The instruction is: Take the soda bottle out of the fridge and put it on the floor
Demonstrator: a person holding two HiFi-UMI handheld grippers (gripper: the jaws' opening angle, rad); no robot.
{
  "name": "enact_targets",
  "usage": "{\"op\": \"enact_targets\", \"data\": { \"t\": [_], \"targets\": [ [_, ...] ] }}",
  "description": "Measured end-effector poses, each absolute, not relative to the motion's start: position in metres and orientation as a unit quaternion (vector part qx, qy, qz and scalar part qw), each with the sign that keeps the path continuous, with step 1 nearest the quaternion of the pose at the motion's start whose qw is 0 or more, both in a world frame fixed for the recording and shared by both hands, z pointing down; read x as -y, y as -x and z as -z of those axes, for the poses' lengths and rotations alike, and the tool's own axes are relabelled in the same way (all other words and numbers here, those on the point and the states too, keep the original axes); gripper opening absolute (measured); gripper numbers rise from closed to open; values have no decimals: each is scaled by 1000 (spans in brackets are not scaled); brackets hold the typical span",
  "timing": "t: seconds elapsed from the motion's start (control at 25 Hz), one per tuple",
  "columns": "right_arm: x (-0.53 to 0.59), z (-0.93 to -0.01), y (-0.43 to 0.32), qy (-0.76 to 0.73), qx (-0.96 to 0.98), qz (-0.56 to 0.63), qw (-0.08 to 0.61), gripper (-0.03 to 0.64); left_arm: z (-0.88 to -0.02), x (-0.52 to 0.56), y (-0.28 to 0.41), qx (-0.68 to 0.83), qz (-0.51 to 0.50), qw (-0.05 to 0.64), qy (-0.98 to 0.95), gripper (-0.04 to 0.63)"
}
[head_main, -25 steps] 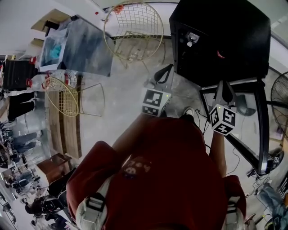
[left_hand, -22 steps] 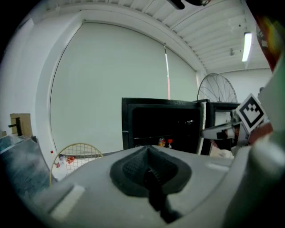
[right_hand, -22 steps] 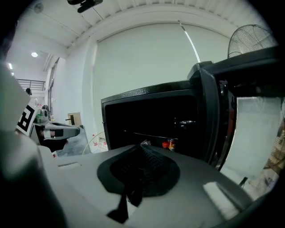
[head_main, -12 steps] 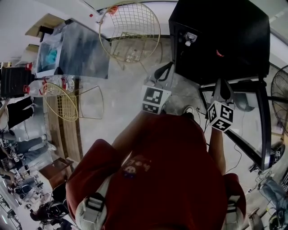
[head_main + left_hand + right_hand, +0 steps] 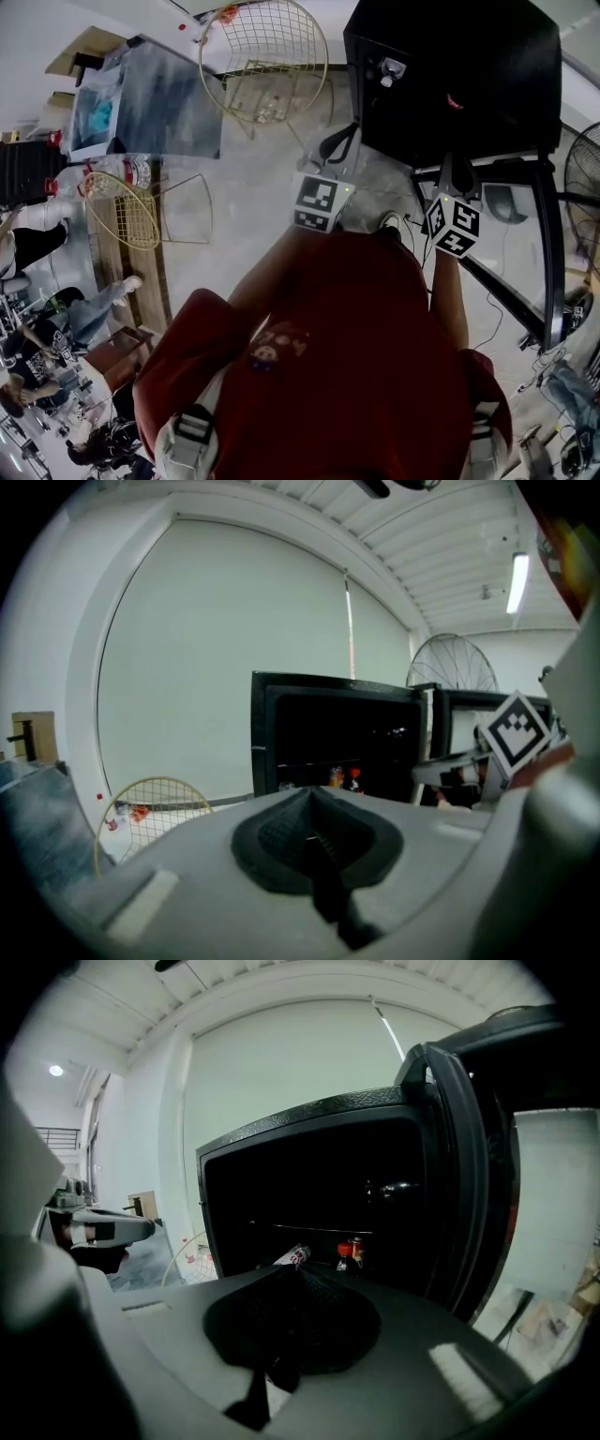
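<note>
I have both grippers pointed at the open black fridge (image 5: 309, 1124). The soda bottle (image 5: 343, 1256) stands upright on the shelf inside. It is small and red-capped, its body lost in the dark, with another small bottle (image 5: 357, 1251) just beside it. A white-labelled bottle (image 5: 292, 1256) lies tilted to its left. My left gripper (image 5: 311, 808) has its jaws pressed together on nothing. My right gripper (image 5: 292, 1283) is likewise closed and empty, apart from the soda bottle.
</note>
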State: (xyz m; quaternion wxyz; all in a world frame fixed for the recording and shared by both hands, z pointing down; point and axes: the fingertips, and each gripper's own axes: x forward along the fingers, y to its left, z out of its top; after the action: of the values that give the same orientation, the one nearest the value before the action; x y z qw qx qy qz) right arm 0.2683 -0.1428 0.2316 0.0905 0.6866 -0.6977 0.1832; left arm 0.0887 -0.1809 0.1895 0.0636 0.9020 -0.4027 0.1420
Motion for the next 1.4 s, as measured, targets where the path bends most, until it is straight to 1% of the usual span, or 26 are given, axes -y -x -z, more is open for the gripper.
{"op": "enact_targets", "data": {
  "t": [0.48,0.72,0.92,1.0,1.4],
  "targets": [
    [161,-263,-282,-701,683,-188,86,51,-213,181,-117,382,-144,77,-910,0],
    [170,-278,-289,-700,683,-187,90,80,-218,181,-138,371,-139,77,-915,0],
    [178,-284,-295,-705,679,-186,85,91,-222,180,-150,363,-131,71,-920,0],
    [181,-286,-294,-707,677,-185,86,91,-222,180,-153,359,-128,68,-922,0],
    [187,-288,-289,-716,674,-160,89,135,-237,172,-148,341,-127,69,-929,0]
  ]
}}
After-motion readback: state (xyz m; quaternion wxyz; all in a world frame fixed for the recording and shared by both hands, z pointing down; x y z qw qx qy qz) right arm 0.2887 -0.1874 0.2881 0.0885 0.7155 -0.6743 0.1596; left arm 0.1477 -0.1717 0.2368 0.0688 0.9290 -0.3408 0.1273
